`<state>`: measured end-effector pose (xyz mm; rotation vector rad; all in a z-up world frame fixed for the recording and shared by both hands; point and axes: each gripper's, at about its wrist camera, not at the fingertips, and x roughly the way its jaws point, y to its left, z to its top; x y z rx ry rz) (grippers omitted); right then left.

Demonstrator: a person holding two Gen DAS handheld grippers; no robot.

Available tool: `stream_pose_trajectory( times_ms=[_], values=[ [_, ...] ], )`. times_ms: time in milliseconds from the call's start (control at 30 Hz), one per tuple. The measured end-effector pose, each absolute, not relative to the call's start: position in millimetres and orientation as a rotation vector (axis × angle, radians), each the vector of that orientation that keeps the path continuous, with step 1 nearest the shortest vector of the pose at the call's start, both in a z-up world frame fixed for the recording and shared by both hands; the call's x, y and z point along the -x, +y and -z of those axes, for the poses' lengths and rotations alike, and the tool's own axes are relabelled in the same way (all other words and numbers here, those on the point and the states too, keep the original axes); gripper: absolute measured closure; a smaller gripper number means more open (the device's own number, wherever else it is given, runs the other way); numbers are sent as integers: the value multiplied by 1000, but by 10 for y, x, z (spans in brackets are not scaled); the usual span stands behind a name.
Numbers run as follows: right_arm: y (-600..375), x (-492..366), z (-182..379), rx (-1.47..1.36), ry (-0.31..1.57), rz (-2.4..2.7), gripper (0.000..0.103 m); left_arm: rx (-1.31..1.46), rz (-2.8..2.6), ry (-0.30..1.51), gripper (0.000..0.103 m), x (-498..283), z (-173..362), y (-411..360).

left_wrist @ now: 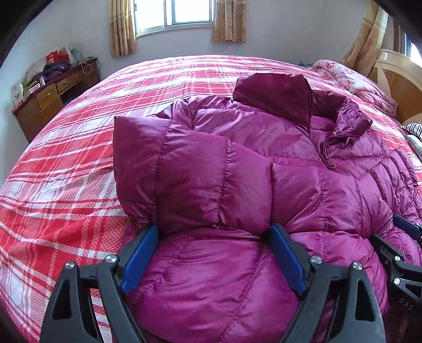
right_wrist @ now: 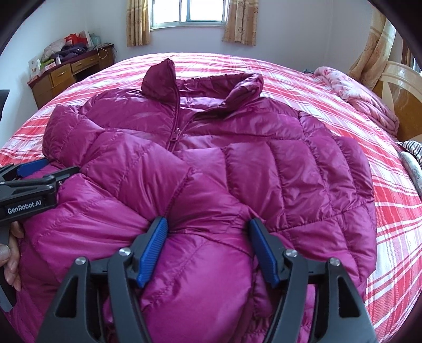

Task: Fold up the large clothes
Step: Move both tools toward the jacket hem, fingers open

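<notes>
We read "GenRobot.AI" on the left gripper (right_wrist: pixel 34 168) at the right view's left edge, "DAS" only in the left view, both jaws apart, right gripper (right_wrist: pixel 208 250) astride magenta jacket (right_wrist: pixel 263 163), pads perhaps touching, hand (right_wrist: pixel 12 261) only there.

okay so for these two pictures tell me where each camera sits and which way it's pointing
Left wrist: sits on the left tongs, angled down over the puffy magenta jacket on the plaid bed; the right tongs show at its right edge.
Right wrist: sits on the right tongs, angled down the jacket's front towards the zip; the left tongs and a hand show at left.
Shared: jacket, bed, window, wooden desk.
</notes>
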<state>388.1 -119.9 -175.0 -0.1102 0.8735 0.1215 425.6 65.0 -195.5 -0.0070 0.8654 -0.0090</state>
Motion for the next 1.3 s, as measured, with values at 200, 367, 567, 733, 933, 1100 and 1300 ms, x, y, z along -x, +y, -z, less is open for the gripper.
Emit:
stream_pose_trajectory(
  times_ms=[200, 367, 567, 733, 933, 1100, 1300],
  values=[
    [-1191, -3884, 1755, 113, 872, -114, 33, 9, 10, 865, 16, -4264, 1954, 661],
    [-1194, -3882, 1757, 116, 879, -117, 32, 1, 6, 868, 15, -4273, 1959, 655],
    [-1204, -3881, 1760, 116, 880, -112, 30, -9, -1, 869, 15, -4280, 1965, 634],
    [-1267, -3903, 1736, 89, 897, -137, 28, 26, 21, 858, 15, -4250, 1918, 688],
    [-1410, -3924, 1563, 55, 926, -234, 24, 86, 90, 779, 15, -4091, 1502, 842],
    [-1506, -4078, 1234, 35, 876, -252, 20, 117, 157, 733, 15, -4330, 1096, 801],
    [-1698, -4621, 1015, -6, 855, -202, 20, 111, 180, 725, 15, -5000, 858, 634]
  ],
)
